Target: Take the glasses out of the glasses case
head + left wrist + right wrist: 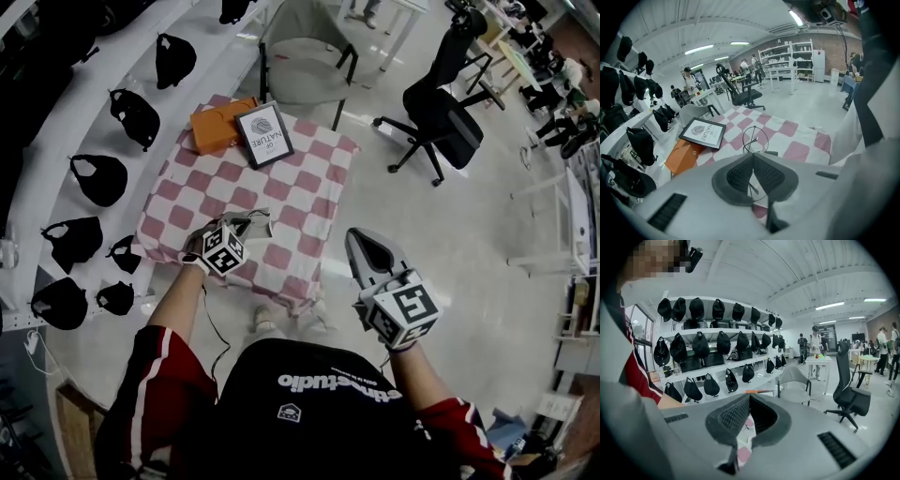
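Observation:
Thin round wire-framed glasses (754, 139) hang above the pink-and-white checked table (309, 192), with my left gripper (753, 157) shut on their frame. In the head view that gripper (259, 224) sits over the table's near left part. The orange glasses case (219, 126) lies at the far left corner, partly under a framed print; in the left gripper view the case (683, 158) is off to the left, apart from the glasses. My right gripper (364, 242) hovers beyond the table's right edge, over the floor. Its jaws (749, 398) meet at the tip, with nothing between them.
A black-framed print (263, 134) rests against the case. A grey chair (309, 42) stands behind the table and a black office chair (441, 108) to the right. White shelves with several black caps (98, 178) line the left side.

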